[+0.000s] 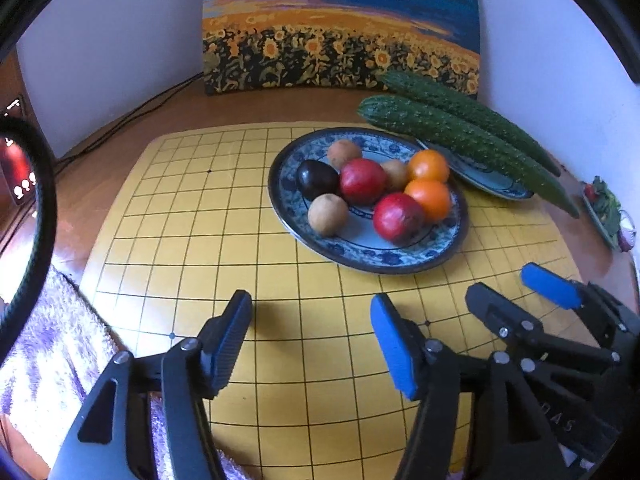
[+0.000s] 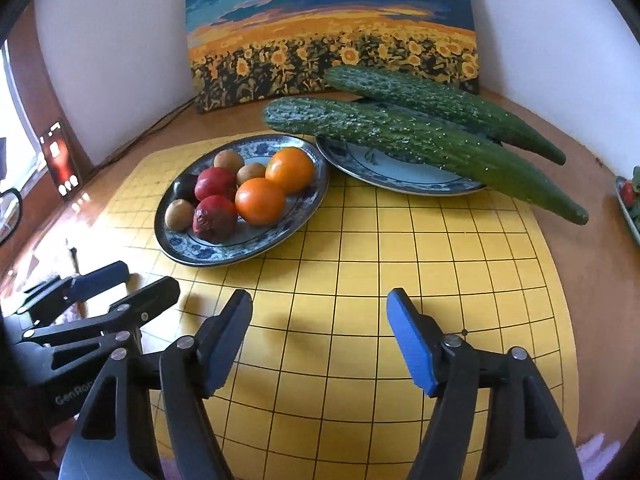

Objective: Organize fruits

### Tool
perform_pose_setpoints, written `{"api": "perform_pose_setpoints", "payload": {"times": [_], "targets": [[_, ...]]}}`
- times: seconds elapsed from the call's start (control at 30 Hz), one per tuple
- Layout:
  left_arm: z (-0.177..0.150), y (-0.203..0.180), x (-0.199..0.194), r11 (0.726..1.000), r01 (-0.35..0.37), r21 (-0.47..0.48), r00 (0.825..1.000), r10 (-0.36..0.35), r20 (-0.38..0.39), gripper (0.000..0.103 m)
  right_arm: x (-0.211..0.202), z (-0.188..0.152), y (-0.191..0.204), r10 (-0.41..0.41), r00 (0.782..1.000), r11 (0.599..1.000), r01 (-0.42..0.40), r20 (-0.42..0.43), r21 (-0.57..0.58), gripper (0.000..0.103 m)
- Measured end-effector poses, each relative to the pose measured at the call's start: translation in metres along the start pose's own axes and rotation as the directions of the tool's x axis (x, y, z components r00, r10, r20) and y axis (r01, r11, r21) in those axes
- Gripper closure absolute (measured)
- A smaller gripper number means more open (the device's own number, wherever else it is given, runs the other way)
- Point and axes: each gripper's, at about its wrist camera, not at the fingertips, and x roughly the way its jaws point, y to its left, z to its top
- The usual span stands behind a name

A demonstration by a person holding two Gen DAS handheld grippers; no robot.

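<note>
A blue-patterned plate (image 1: 448,252) (image 2: 296,216) on the yellow grid mat holds two oranges (image 1: 429,196) (image 2: 260,200), two red fruits (image 1: 398,218) (image 2: 214,218), a dark plum (image 1: 317,179) (image 2: 185,186) and three brown fruits (image 1: 328,214) (image 2: 179,214). Two cucumbers (image 1: 460,136) (image 2: 420,140) lie across a second plate (image 1: 500,188) (image 2: 384,176) behind it. My left gripper (image 1: 312,328) (image 2: 120,284) is open and empty, low over the mat in front of the fruit plate. My right gripper (image 2: 320,320) (image 1: 516,292) is open and empty beside it on the right.
A sunflower painting (image 1: 340,28) leans on the white wall at the back. A cable (image 1: 132,120) runs along the table's left. A purple towel (image 1: 52,340) lies at the near left. A small dish of greens (image 1: 604,208) sits at the far right edge.
</note>
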Motion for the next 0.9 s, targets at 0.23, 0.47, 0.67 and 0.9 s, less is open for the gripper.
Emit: {"api": "perform_pose_setpoints", "payload": {"times": [0.23,0.47,0.67,0.9], "targets": [[-0.0004,0.0002,0.0007,1.000,-0.030,0.000,0.999,0.030,0.015,0.038,0.0017,0.0006,0.0039,-0.033,0.999,0.999,0.033,-0.007,-0.016,0.030],[-0.0006,0.0017,0.0006,0.999,-0.034,-0.008,0.999,0.034,0.023,0.038,0.0014,-0.0001,0.0052,-0.042,0.999,0.999,0.042,-0.009,-0.026,0.029],[-0.0012,0.0027,-0.0001,0.999,-0.038,-0.012,0.999,0.039,0.025,0.038,0.0027,-0.0001,0.0073,-0.052,0.999,0.998,0.051,-0.011,-0.037,0.028],[-0.0014,0.0026,0.0000,0.999,-0.039,-0.011,0.999,0.039,0.026,0.038,0.0025,-0.0004,0.0069,-0.052,0.999,0.998,0.051,-0.011,-0.038,0.028]]}}
